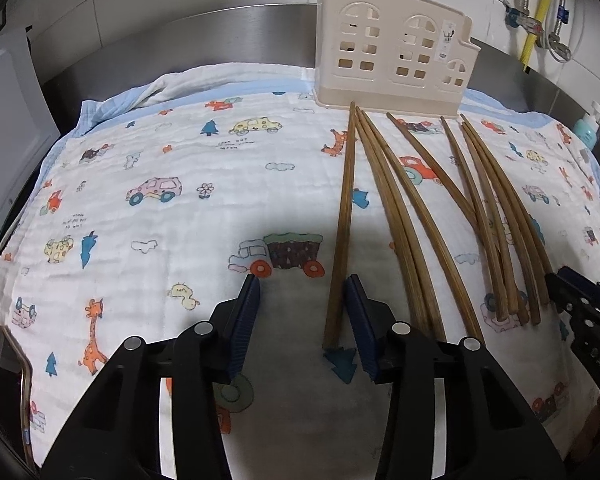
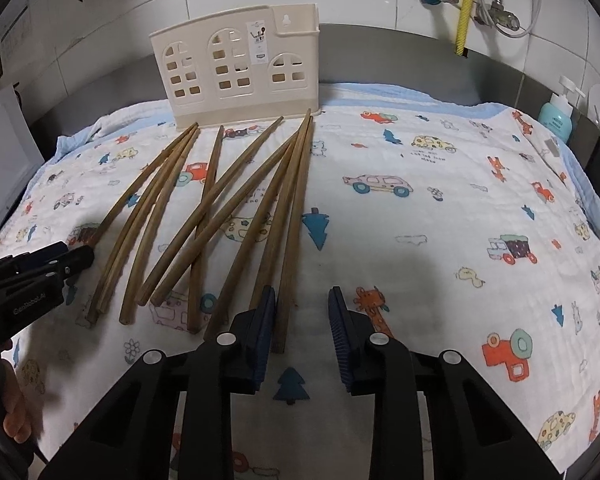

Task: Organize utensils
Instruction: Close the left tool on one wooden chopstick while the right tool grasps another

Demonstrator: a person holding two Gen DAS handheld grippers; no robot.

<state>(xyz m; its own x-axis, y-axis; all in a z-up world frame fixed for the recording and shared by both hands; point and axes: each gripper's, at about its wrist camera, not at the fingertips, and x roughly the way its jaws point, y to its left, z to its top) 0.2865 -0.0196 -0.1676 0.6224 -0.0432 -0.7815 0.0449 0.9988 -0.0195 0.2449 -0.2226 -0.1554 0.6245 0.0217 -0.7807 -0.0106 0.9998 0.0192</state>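
Now both jaws stand apart: the left hand-held gripper [image 1: 303, 292] straddles the leftmost chopstick [image 1: 342, 236]; the right hand-held gripper [image 2: 302, 300] straddles the rightmost chopstick [image 2: 294, 232], ungripped.

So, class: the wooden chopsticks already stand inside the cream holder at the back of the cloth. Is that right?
Not quite. The wooden chopsticks lie flat on the printed cloth in front of the cream holder, none inside it. The right wrist view shows this; the holder does sit at the back.
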